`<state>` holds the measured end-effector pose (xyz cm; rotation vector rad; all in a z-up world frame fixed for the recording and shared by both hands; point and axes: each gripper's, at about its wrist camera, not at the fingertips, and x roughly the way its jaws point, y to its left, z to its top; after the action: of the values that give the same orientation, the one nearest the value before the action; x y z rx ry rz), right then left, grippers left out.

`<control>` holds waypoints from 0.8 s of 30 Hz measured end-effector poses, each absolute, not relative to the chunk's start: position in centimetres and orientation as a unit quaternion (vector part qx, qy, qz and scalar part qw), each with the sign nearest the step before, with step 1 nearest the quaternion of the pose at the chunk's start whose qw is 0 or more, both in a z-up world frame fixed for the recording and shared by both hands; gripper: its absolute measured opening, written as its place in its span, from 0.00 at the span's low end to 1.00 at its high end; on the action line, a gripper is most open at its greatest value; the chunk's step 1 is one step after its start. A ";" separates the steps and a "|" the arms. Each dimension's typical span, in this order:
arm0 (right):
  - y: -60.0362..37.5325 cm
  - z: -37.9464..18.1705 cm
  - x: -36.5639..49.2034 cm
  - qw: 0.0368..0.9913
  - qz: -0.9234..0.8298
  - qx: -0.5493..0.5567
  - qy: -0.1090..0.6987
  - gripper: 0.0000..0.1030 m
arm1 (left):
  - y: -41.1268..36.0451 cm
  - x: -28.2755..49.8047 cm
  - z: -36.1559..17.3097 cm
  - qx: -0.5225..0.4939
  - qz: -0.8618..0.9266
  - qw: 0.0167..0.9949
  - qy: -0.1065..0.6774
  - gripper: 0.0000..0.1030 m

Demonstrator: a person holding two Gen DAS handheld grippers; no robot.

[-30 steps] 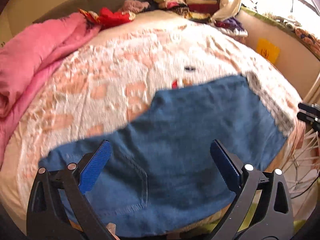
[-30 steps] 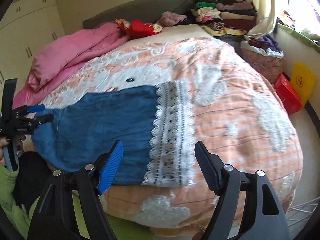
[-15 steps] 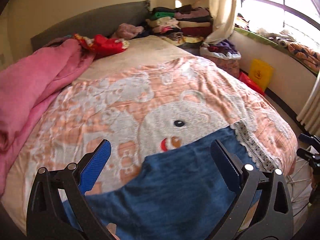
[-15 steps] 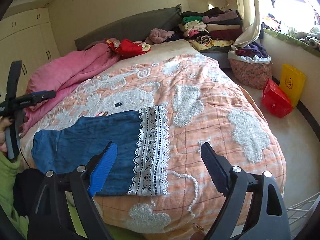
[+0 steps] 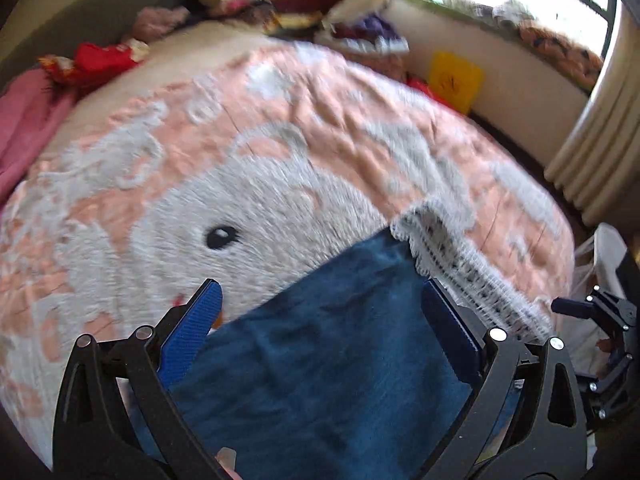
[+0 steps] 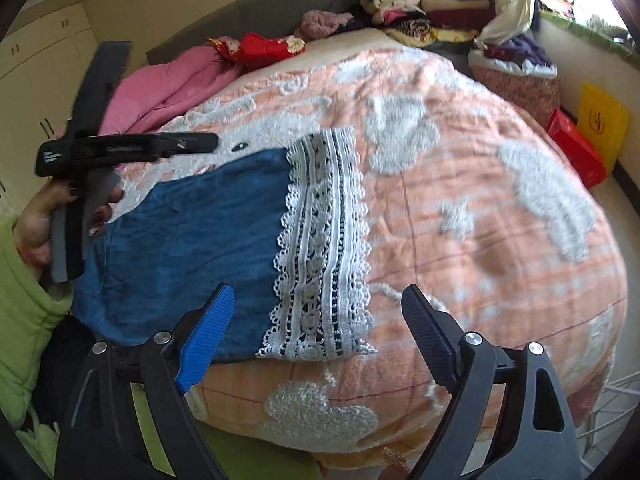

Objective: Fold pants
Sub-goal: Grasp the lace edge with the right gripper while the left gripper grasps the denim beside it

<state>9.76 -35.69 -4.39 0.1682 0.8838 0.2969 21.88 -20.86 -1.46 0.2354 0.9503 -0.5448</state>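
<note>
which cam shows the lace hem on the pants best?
Right wrist. The lace hem lies whole and fairly sharp there, its full band beside the denim of the pants. The left wrist view shows the hem only obliquely and motion-blurred, partly behind the left gripper.

The pants point(image 6: 192, 232) lay on the blanket point(image 6: 460, 208), ahead and left of the right gripper point(image 6: 316, 338), lace hem point(image 6: 324, 248) directly ahead. The left gripper point(image 5: 320, 320) hung above them, probably not touching. Stacked clothes point(image 6: 432, 4) lay far behind.
</note>
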 end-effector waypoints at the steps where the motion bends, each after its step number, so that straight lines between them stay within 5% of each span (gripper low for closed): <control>1: -35.6 -4.7 9.9 0.888 0.145 0.085 0.428 0.82 | -21.1 22.2 -1.8 0.113 -0.260 0.845 0.454 0.90; 5: -35.5 -6.2 10.8 0.876 0.154 0.108 0.443 0.80 | -22.2 23.9 -3.3 0.104 -0.279 0.837 0.460 0.89; 6: -35.5 -6.6 10.9 0.873 0.158 0.118 0.445 0.71 | -22.4 24.2 -3.6 0.106 -0.285 0.835 0.459 0.87; 7: -35.5 -6.6 11.0 0.872 0.164 0.125 0.445 0.58 | -22.7 24.4 -3.9 0.107 -0.290 0.832 0.461 0.79; 8: -35.6 -6.6 11.0 0.870 0.172 0.133 0.442 0.58 | -23.1 24.6 -4.4 0.108 -0.301 0.824 0.468 0.58; 10: -35.7 -6.5 11.0 0.871 0.176 0.138 0.437 0.58 | -23.9 24.7 -5.3 0.111 -0.321 0.804 0.487 0.37; 15: -36.2 -7.4 11.9 0.864 0.188 0.167 0.435 0.57 | -25.1 24.3 -5.8 0.111 -0.341 0.803 0.477 0.49; 19: -36.0 -7.7 12.6 0.865 0.197 0.168 0.430 0.43 | -26.0 24.3 -6.4 0.121 -0.324 0.807 0.479 0.49; 22: -36.1 -7.6 12.8 0.859 0.211 0.177 0.430 0.29 | -26.8 23.7 -6.0 0.123 -0.330 0.802 0.482 0.19; 24: -35.9 -7.1 12.7 0.860 0.216 0.171 0.430 0.26 | -27.0 23.3 -5.9 0.137 -0.325 0.806 0.475 0.14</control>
<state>12.73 -35.86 -7.11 0.3598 0.9027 0.4538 23.31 -26.96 -5.87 0.2940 1.0173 -0.6965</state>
